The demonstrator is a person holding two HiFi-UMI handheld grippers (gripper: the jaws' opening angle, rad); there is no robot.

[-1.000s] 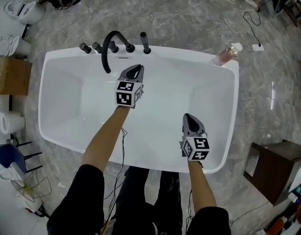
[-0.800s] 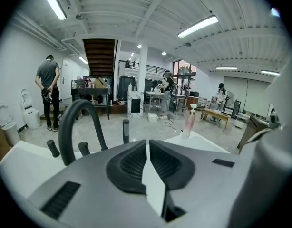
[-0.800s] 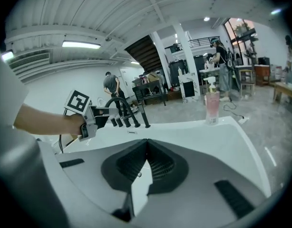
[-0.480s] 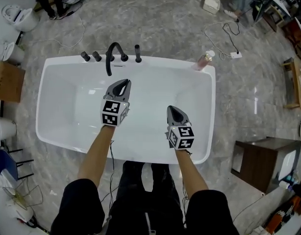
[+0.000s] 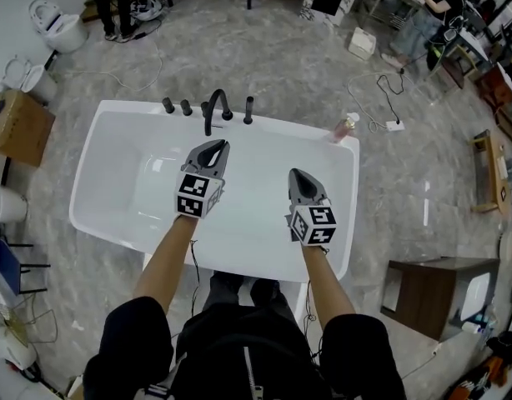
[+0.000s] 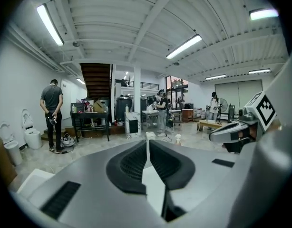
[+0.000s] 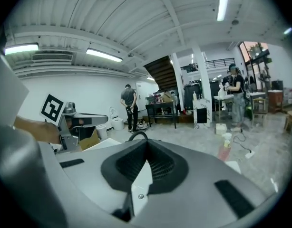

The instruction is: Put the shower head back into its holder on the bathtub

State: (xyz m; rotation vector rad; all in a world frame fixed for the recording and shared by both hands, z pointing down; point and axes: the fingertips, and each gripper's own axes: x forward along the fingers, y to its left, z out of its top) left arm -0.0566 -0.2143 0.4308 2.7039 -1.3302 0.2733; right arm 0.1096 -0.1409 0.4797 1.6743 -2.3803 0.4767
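Note:
The white bathtub [image 5: 106,190] lies below me in the head view. On its far rim stand two black knobs [image 5: 176,106], a curved black spout [image 5: 213,105] and a slim upright black piece [image 5: 248,109], which looks like the shower head standing in its holder. My left gripper [image 5: 217,147] hovers over the tub just in front of the spout, shut and empty. Further right, over the basin, my right gripper [image 5: 297,176] is also shut and empty. In the left gripper view the jaws [image 6: 147,142] meet, with only the room beyond. The right gripper view shows the spout's arch [image 7: 138,136] above its own closed gripper [image 7: 146,142].
A pink bottle [image 5: 344,127] stands on the tub's far right corner. A cardboard box [image 5: 18,127] and toilets [image 5: 56,23] are to the left, and a brown cabinet [image 5: 419,294] to the right. Cables and a power strip [image 5: 395,126] lie on the floor. People stand at the back.
Both grippers have risen well above the tub and stayed shut. The head view has pulled back, so the tub looks smaller and more floor shows.

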